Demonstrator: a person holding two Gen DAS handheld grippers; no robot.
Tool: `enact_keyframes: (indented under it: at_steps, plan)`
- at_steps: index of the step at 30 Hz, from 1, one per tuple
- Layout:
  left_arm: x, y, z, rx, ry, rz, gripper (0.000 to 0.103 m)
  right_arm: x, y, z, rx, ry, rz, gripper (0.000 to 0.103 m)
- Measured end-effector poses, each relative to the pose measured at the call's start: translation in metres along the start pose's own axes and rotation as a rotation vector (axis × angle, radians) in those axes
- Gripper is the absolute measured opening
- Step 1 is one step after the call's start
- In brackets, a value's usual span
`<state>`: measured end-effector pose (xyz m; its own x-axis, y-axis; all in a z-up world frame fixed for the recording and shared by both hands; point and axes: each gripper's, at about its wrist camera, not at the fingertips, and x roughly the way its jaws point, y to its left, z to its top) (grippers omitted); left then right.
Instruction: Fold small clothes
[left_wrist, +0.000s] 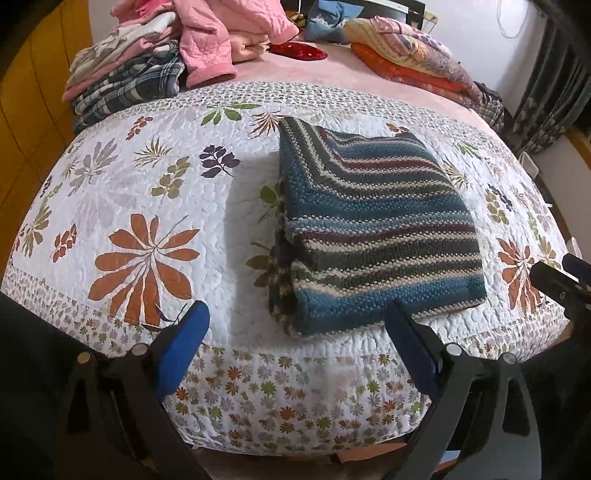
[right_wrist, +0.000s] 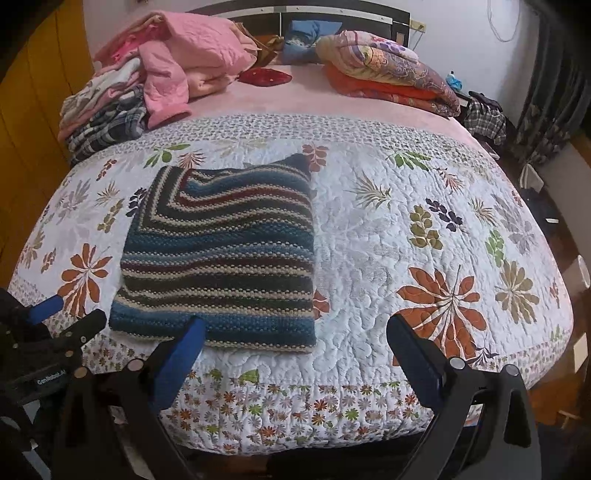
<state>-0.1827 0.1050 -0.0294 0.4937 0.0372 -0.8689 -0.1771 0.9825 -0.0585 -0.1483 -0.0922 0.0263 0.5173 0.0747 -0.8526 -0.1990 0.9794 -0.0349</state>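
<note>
striped blue-and-cream knitted garment (right_wrist: 218, 254): lies folded in a thick square on white floral quilted bedspread (right_wrist: 369, 240), near its front edge, probably for easy reach | left gripper (left_wrist: 297, 325): spread, empty | right gripper (right_wrist: 295, 339): spread, empty, just before the garment

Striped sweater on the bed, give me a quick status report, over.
Both claws open, empty: left claw, right claw. Striped sweater folded flat on quilt. Nothing in the way.
</note>
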Motion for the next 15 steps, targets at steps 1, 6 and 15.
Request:
enact_keyframes:
  at_steps: [1, 6, 15]
  plan:
    - [0.0, -0.0007, 0.0003, 0.0, -0.001, 0.0, 0.095, 0.0007, 0.0, 0.0003, -0.001, 0.003, -0.001, 0.099]
    - [0.0017, -0.0024, 0.002, 0.0, -0.001, -0.004, 0.095, 0.0042, 0.0003, -0.0002, 0.0, 0.021, 0.002, 0.099]
    - [0.0028, -0.0004, 0.0036, -0.015, 0.0, -0.016, 0.095, 0.0086, -0.0012, 0.0002, -0.004, 0.031, 0.001, 0.099]
